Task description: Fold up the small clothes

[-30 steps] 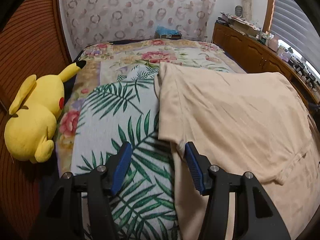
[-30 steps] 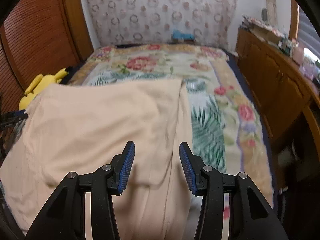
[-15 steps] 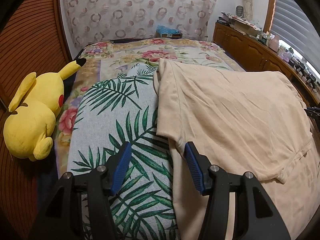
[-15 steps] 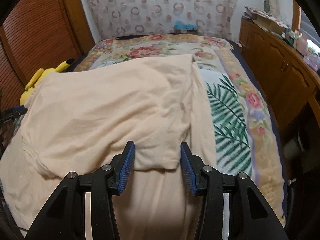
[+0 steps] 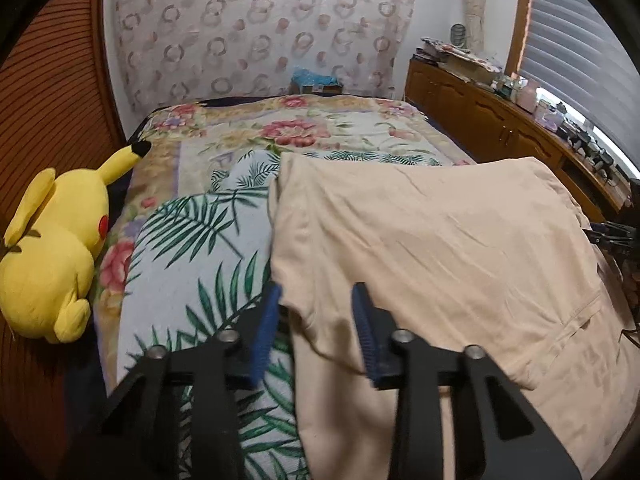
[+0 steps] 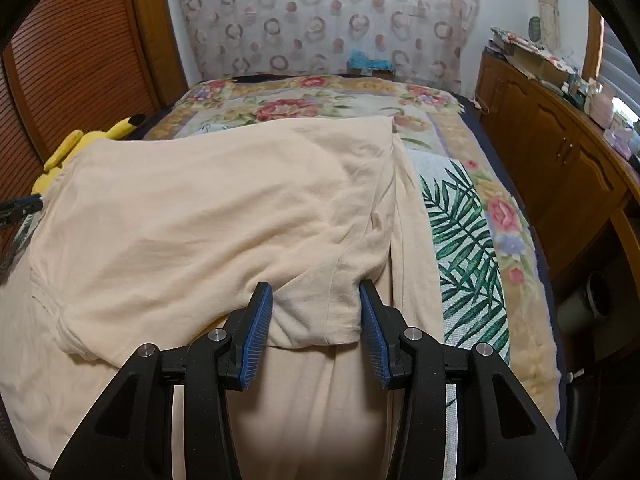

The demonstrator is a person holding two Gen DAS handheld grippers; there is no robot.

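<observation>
Compared w/ a second ago, left claw (image 5: pixel 316 296) has narrowed and is closing now, a folded corner of the peach cotton t-shirt (image 5: pixel 440 248) between its blue pads; pads not yet pressing the cloth as far as can be seen. Right claw (image 6: pixel 316 300) sits lower than before, jaws apart, with the shirt's short sleeve hem lying between the blue pads; whether the pads touch the cloth is hard to tell.

Shirt lies spread across the bed w/ floral and palm-leaf cover (image 5: pixel 208 248), its top layer folded over the lower layer. In left wrist view shirt fills the 3 o'clock half; yellow plush toy w/ black-tipped ear (image 5: pixel 52 248) lies at 9 o'clock, just beside the bed edge. In right wrist view shirt fills centre to 9 o'clock; wooden cabinet run (image 6: pixel 560 152) stands at 3 o'clock, apart from the bed. Patterned curtain (image 6: pixel 320 20) hangs at 12 o'clock.
</observation>
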